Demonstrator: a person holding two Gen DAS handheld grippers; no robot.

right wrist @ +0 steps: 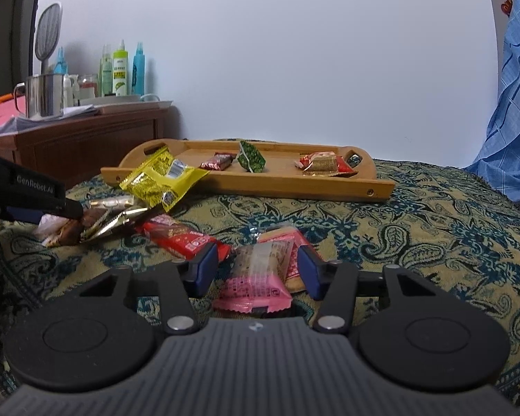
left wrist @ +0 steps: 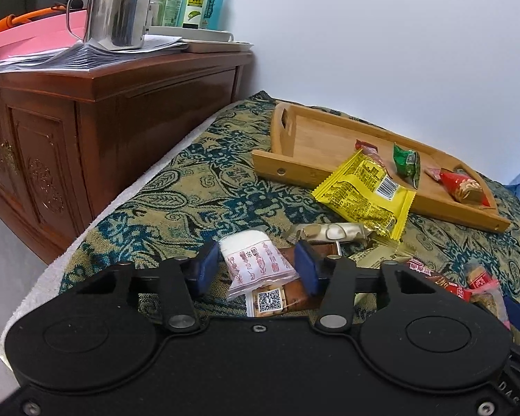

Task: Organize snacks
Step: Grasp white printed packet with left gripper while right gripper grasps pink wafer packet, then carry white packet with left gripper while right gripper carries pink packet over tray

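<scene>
Snacks lie scattered on the patterned bedspread [right wrist: 416,215] before the wooden tray [right wrist: 294,182]. Your left claw [left wrist: 256,267] stands spread around a white packet [left wrist: 256,260]; your right claw [right wrist: 256,270] stands spread around a pink packet [right wrist: 256,277].

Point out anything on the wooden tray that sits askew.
The yellow snack packet lies half over the wooden tray's near rim, one end inside, the other drooping onto the patterned cloth. The other tray snacks lie fully inside.
</scene>
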